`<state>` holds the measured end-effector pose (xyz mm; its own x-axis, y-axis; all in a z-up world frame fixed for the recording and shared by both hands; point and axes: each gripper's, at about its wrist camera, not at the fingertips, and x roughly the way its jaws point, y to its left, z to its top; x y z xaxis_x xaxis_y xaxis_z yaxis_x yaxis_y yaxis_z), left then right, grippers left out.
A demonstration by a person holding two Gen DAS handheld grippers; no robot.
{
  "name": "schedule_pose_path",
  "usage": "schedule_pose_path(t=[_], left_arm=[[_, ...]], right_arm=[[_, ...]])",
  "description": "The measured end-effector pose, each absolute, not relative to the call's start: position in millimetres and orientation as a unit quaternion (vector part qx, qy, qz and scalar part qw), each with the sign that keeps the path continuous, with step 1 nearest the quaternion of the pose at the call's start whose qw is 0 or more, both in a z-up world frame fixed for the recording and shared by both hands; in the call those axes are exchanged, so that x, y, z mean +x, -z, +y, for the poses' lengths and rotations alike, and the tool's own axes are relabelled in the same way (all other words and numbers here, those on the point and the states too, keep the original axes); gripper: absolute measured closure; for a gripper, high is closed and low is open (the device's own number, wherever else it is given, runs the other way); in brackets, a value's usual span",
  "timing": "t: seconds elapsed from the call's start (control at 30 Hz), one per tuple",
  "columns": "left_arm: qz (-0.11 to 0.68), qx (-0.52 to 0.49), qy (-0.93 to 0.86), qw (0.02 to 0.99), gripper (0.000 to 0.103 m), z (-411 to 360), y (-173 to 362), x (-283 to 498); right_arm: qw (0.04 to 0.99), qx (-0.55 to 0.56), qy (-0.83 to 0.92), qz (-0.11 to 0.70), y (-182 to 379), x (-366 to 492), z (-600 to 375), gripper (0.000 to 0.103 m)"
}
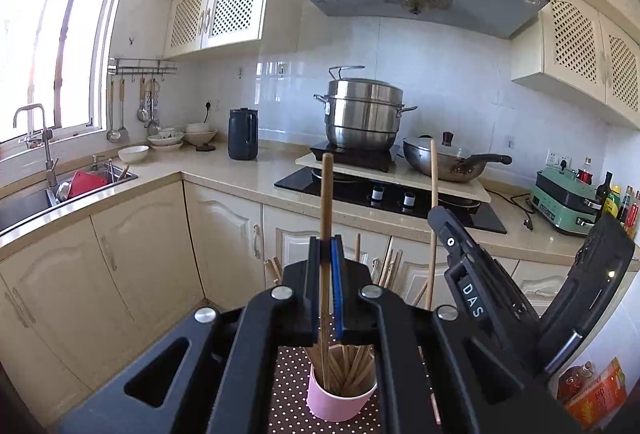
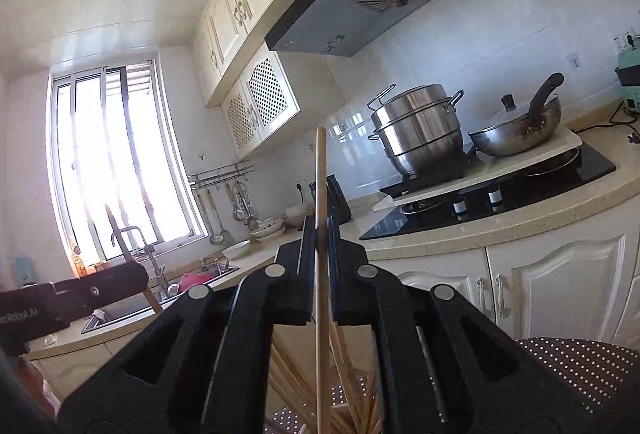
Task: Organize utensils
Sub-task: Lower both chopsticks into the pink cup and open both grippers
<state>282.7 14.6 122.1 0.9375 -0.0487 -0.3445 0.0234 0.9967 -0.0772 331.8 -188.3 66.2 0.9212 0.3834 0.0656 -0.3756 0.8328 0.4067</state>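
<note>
Kitchen counters wrap the room, the steamer pot point(image 1: 362, 114) and one wok point(image 1: 444, 160) on the stove far beyond the pink cup point(image 1: 340, 394). That one cup, on a dotted cloth point(image 1: 288, 386), holds many chopsticks. Two grippers work above it: the left gripper point(image 1: 327, 254) pinches one chopstick point(image 1: 326, 202), the right gripper point(image 2: 319, 234) another chopstick point(image 2: 320, 174), both jaws closed tight.

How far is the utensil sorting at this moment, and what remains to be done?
Done: nothing visibly sorted yet; no destination container is in view. In hand: the left gripper is shut on one wooden chopstick, held upright above the pink cup; the right gripper is shut on another chopstick. Left: many chopsticks stand in the cup on the dotted cloth, and the two held ones must be placed somewhere.
</note>
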Motion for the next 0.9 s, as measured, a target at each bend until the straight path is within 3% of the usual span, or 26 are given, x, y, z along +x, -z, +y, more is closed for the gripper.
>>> schedule_pose_path(t=[0.43,0.9], left_arm=[[0.242,-0.062,0.058,0.967,0.097,34.9,-76.5,333.1],[0.247,-0.045,0.068,0.966,0.097,36.5,-35.3,334.0]], right_arm=[[0.974,0.14,-0.172,-0.043,-23.5,339.1,-155.9,0.097],[0.977,0.12,-0.175,0.017,12.1,343.9,-149.4,0.096]])
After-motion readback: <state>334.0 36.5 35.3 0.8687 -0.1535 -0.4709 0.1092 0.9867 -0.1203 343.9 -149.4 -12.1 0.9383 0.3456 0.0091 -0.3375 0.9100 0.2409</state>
